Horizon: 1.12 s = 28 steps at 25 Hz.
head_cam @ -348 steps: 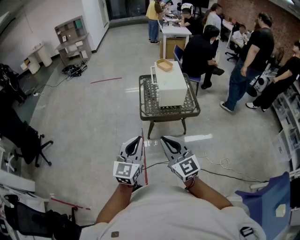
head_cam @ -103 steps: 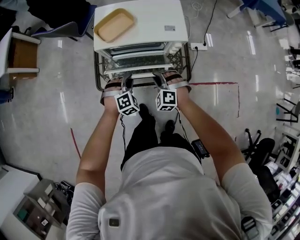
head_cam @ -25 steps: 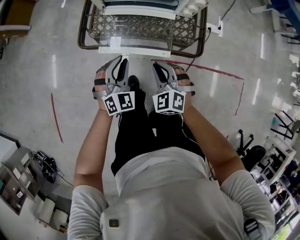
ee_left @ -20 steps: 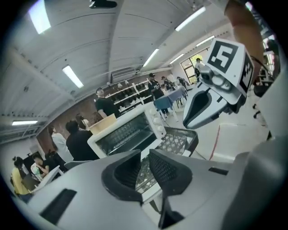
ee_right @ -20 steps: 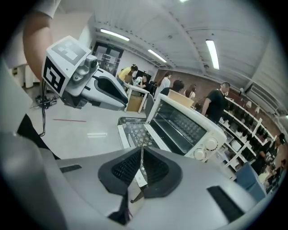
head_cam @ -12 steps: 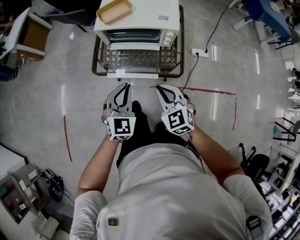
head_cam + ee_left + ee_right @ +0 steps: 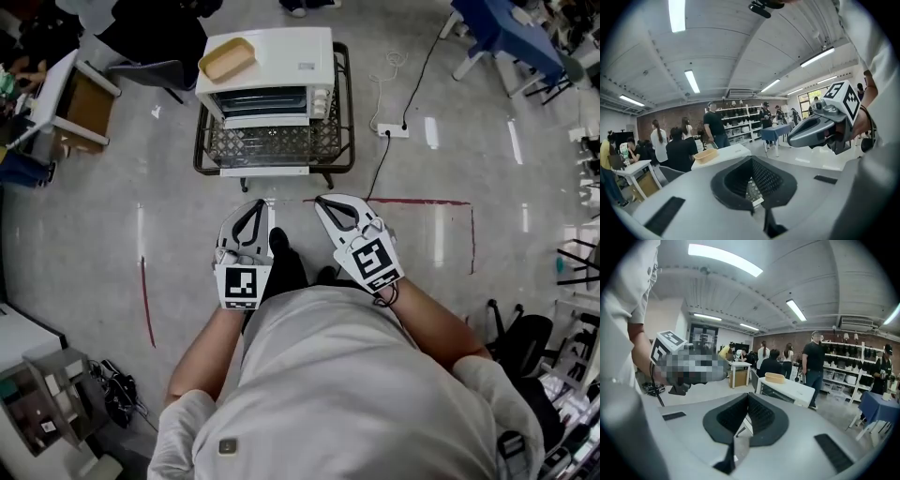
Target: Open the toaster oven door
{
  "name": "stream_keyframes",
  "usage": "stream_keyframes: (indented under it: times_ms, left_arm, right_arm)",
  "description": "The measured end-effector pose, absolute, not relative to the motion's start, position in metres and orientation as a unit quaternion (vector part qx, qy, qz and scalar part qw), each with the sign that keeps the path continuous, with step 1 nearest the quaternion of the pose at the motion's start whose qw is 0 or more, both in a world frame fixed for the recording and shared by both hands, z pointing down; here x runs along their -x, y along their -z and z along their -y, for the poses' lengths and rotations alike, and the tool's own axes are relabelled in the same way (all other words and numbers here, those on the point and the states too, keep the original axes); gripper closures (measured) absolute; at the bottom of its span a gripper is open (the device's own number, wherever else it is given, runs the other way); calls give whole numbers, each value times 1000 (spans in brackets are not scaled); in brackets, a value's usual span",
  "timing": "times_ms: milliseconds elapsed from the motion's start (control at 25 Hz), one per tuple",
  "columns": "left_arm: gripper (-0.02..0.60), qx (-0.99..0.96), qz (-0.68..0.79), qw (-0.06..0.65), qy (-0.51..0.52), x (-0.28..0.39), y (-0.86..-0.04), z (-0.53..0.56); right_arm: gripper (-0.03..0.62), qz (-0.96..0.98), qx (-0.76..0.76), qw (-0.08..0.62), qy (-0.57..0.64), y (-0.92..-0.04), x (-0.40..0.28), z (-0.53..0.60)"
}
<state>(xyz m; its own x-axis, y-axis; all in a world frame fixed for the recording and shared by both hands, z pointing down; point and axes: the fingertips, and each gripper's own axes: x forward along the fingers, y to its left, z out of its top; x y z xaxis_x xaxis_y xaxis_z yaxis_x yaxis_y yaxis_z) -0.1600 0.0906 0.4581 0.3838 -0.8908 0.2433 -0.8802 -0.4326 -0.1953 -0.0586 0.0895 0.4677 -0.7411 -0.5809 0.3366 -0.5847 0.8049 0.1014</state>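
Toaster oven door (image 7: 265, 148): lay folded down and out from the cavity, about level, with the mesh visible through its glass.
Toaster oven (image 7: 267, 80): stood on the wire table (image 7: 343, 141), against the table's far edge and nearer its left edge, leaving a bare strip along the right edge.
Door reach: the white handle bar sat at the table's near edge.
Oven facing: the open front pointed toward the person, at the bottom of the head view.
Long axis: oven and door both ran side to side, parallel to the table's near edge.
On top: a tan tray (image 7: 230, 59) rested at the oven's left end.
Left gripper (image 7: 257, 210): jaws had just been closing and met pad to pad, with nothing between them.
Right gripper (image 7: 328, 204): jaws were together and empty.
Gripper place: both were held close to the person's body over the floor (image 7: 84, 244), well apart from the table, on the near side of the red tape line (image 7: 422, 202).
Done: judged that the opening itself was complete, since the cavity stood exposed and the door was flat.
Left: nothing of the task appeared outstanding, and neither gripper touched the oven.
Uncertain: whether the door rested on the mesh or hung just above it could not be told.
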Motion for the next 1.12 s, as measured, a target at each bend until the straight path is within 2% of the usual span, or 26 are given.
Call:
stream_keyframes:
  times_ms: [520, 1000, 1120]
  left_arm:
    - [565, 845, -517, 38, 129, 153, -417, -168]
    - [565, 860, -492, 9, 135, 214, -407, -226]
    - [565, 864, -488, 26, 125, 233, -402, -242]
  right_arm:
    - [576, 940, -304, 151, 2, -433, 42, -166]
    - [576, 936, -321, 145, 9, -416, 97, -225]
    - [576, 934, -329, 139, 16, -411, 118, -242]
